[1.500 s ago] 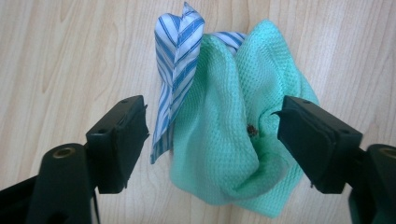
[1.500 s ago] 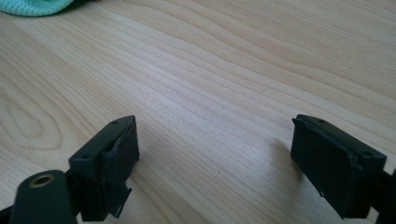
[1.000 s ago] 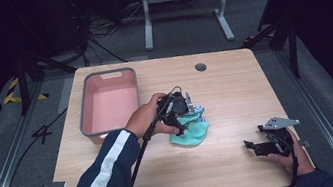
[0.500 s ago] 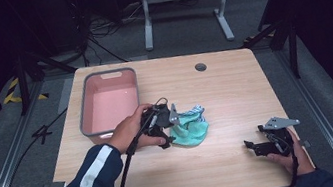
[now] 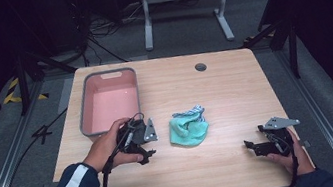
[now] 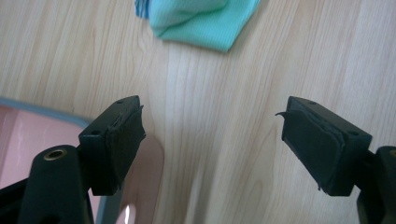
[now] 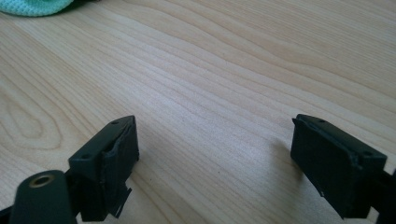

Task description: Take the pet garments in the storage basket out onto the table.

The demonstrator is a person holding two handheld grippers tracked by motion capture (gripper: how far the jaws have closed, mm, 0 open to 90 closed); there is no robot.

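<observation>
Nearest the person, the right gripper (image 5: 259, 145) sits low by the front right of the table (image 5: 234, 88), jaws spread wide with bare wood between them in its own view. Just a sliver of green cloth (image 7: 35, 6) peeks in at that view's top left corner, so the bundle lies well off ahead of those jaws.

Over on the other side, the left gripper (image 5: 146, 145) hangs just beside the cloth (image 5: 188, 126), jaws released and holding nothing. It is clearly the nearer of the two. In the left gripper view the cloth (image 6: 201, 21) lies straight ahead, beyond the gap between the jaws and a touch left of centre, apart from them.

The cloth is crumpled mid-table, so no clear long axis. A striped bit shows at its far edge; I can't tell whether that is a second piece.

Farther back left, the pink tub (image 5: 110, 102) stands empty, its near corner just beside the left hand (image 5: 107, 148).
</observation>
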